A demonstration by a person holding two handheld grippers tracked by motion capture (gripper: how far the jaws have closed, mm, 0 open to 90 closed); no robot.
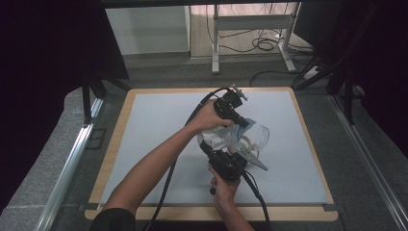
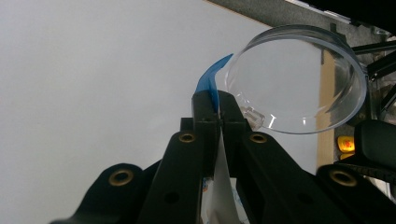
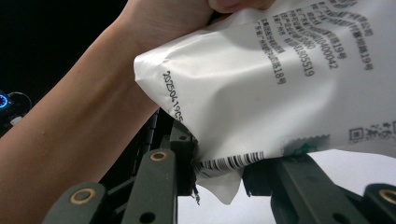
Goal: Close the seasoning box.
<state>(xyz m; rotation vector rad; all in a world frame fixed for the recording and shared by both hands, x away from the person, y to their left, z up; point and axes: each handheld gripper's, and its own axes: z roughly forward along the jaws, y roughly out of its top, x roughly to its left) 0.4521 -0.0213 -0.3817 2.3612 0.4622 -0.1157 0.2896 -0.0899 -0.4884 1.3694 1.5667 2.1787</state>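
A person at a table works a white packet (image 1: pixel 219 137) between two hand-held grippers, above a pale grey mat (image 1: pixel 159 125) on the wooden tabletop (image 1: pixel 120 125). The left gripper (image 1: pixel 236 115), held farther from the person, has its jaws pinched tight on the packet's blue top edge (image 2: pixel 210 81) (seen close up in the left gripper view, where the thin blue strip sticks out past the closed tips and the white film runs down between the jaws). The right gripper (image 1: pixel 240 151), nearer the person, approaches from the bottom of the high view; its jaws are narrowed onto the packet's lower end, w/ the barcode strip (image 3: pixel 229 163) and a crumpled corner caught between them in the right gripper view. The packet hangs stretched between the two grips, off the mat, its printed back w/ a date code (image 3: pixel 173 95) facing the right gripper's camera. The left hand (image 1: pixel 209 118) and forearm cross just behind the packet in that view. A clear round plastic dish (image 1: pixel 259 136) sits just beside the packet on its right in the high view, approx. at the mat's centre; in the left gripper view it appears tilted on edge, right next to the jaw tips, tho whether it touches the packet is unclear.
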